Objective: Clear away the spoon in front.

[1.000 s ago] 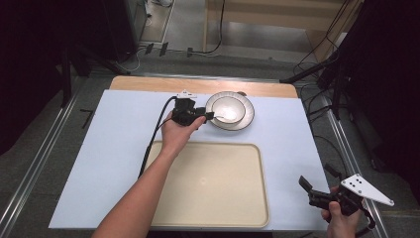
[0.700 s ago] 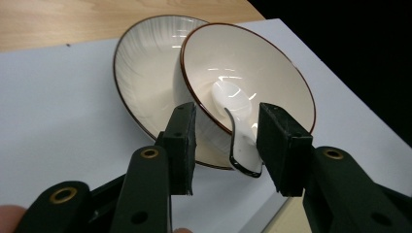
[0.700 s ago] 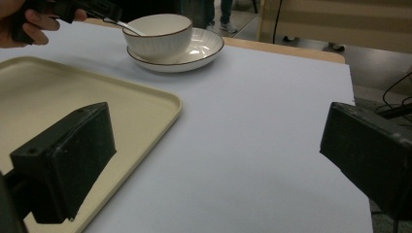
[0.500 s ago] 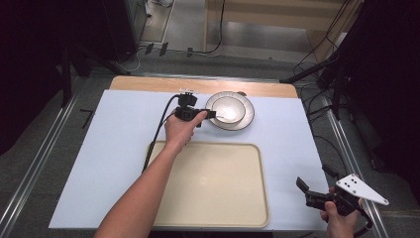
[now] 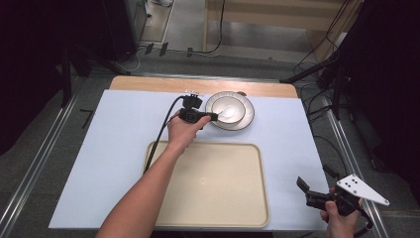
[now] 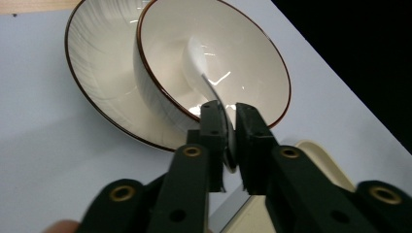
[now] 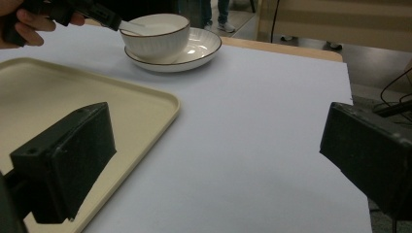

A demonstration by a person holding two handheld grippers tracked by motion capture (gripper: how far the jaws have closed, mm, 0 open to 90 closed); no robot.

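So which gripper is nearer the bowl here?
Left. The left gripper is at the bowl, shut on the spoon lying in it. The right gripper is open at the table's near right corner, beyond the tray.

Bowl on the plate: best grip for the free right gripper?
Pinch the bowl at its thin rim on the near-right side, one jaw inside and one outside, coming from above. The right gripper is open; the left gripper holds the spoon at the opposite side.

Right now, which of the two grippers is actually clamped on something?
The left gripper, shut on the white spoon handle in the bowl; the right gripper hangs open.
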